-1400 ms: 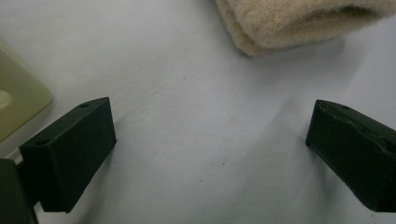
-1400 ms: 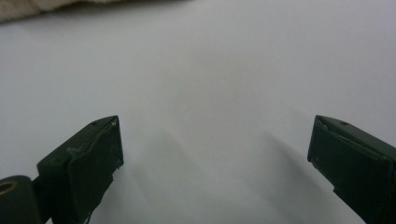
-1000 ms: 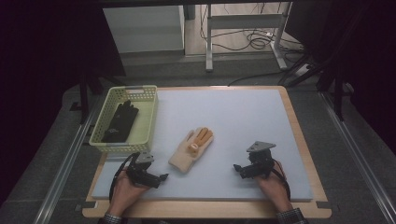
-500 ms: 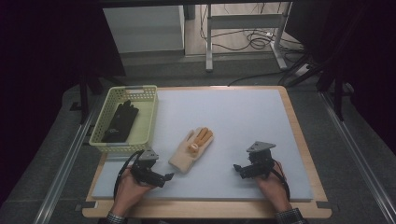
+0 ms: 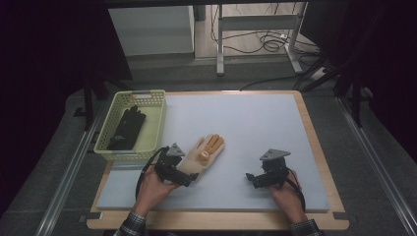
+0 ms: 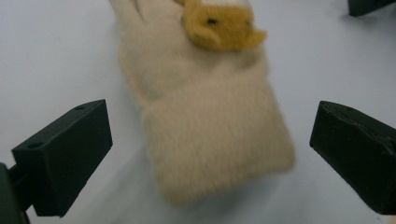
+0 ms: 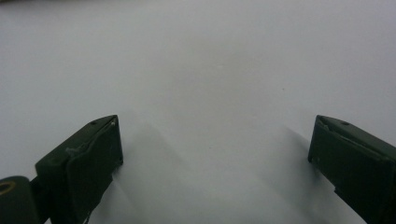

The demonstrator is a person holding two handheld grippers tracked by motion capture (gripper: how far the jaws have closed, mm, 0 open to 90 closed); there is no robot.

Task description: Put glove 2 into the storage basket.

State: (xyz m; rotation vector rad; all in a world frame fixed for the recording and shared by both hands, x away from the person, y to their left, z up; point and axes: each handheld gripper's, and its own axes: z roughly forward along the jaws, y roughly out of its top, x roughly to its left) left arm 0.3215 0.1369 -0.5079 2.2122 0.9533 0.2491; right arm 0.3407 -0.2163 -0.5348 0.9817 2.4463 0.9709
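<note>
Left tool (image 6: 210, 158) straddles cream glove's (image 6: 205, 116) cuff, jaws wide.

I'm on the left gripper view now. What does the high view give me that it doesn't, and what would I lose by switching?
High view alone: the pale green plastic basket holding a black glove, the right gripper open on the light blue mat, and both hands. Left gripper view alone: the cream knitted glove's cuff lying between the open jaws, not yet gripped. Both: the cream knitted glove with orange fingers and the left gripper.
</note>
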